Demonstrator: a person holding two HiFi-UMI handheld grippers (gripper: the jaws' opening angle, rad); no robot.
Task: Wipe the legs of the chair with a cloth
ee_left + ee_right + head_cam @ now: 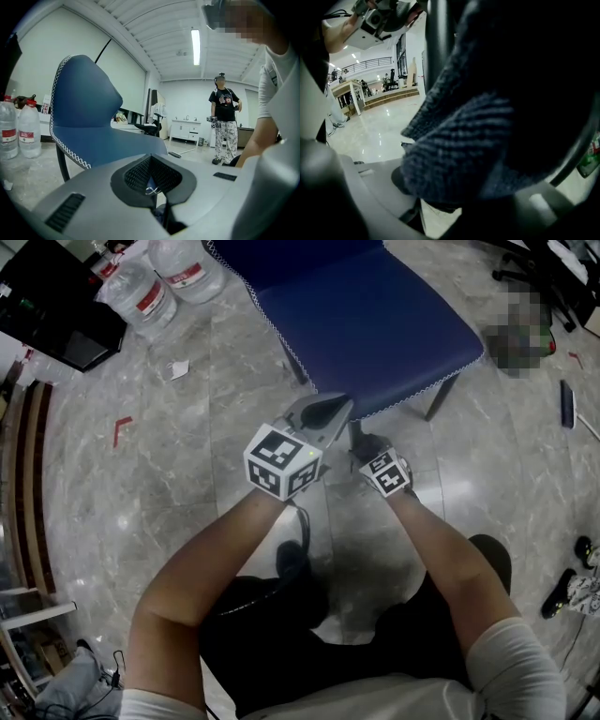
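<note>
Cloth (478,145) bunched btwn R gripper (367,444) jaws, against chair leg (437,42)

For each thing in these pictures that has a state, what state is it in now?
left gripper: shut, holding nothing.
right gripper: shut on the cloth.
cloth: bunched, held up beside a chair leg.
chair: upright, seat bare.
water bottles: upright, caps on.
</note>
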